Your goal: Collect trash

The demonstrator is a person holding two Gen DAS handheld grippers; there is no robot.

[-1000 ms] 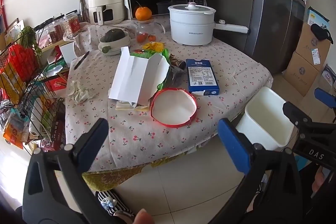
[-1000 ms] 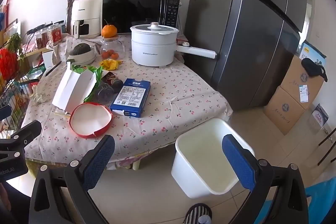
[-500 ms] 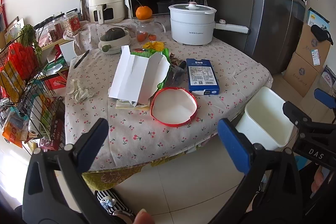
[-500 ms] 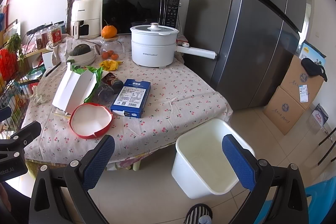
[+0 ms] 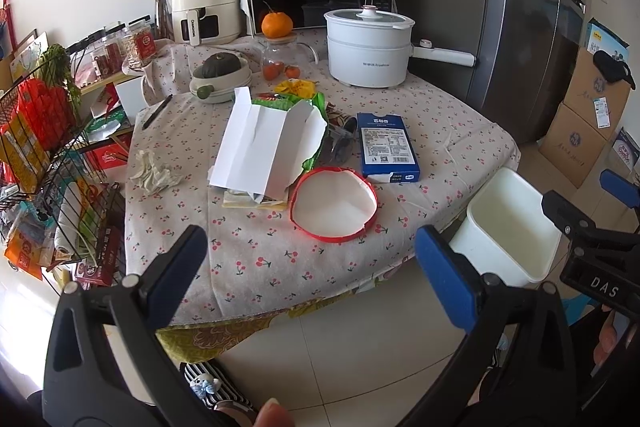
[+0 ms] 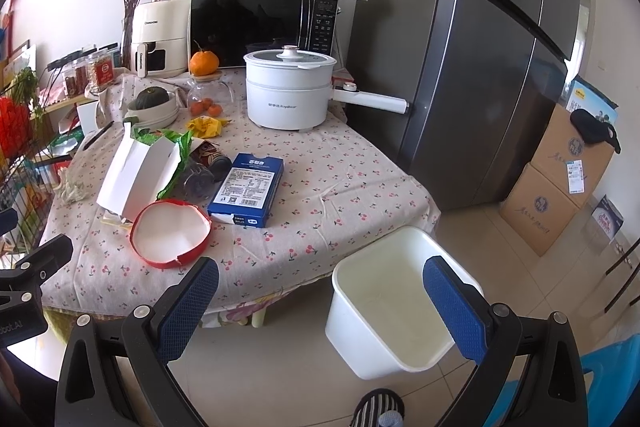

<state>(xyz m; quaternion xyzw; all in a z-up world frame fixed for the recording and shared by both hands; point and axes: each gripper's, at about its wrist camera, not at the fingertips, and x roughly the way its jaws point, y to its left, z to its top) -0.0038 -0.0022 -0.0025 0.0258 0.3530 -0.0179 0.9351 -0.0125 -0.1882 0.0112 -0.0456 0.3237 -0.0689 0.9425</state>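
Both the left claw [image 5: 308, 267] and the right claw [image 6: 320, 299] hang wide open and empty, low in the frame, near the counter [image 5: 256, 259] and white bin [image 6: 384, 307].

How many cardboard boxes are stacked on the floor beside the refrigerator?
2. The lower cardboard box stands on the floor to the right of the refrigerator; the upper cardboard box sits on top of it. Others behind them may be hidden.

Left gripper [image 5: 308, 263]: black plastic clamp arms, silver screws at the pivots, blue textured pads on the fingers [image 5: 442, 275]. Right gripper [image 6: 320, 297] same build; white "DAS" lettering on its black body in the left wrist view. Striped black-and-white slipper [image 6: 378, 407] at the bottom edge.
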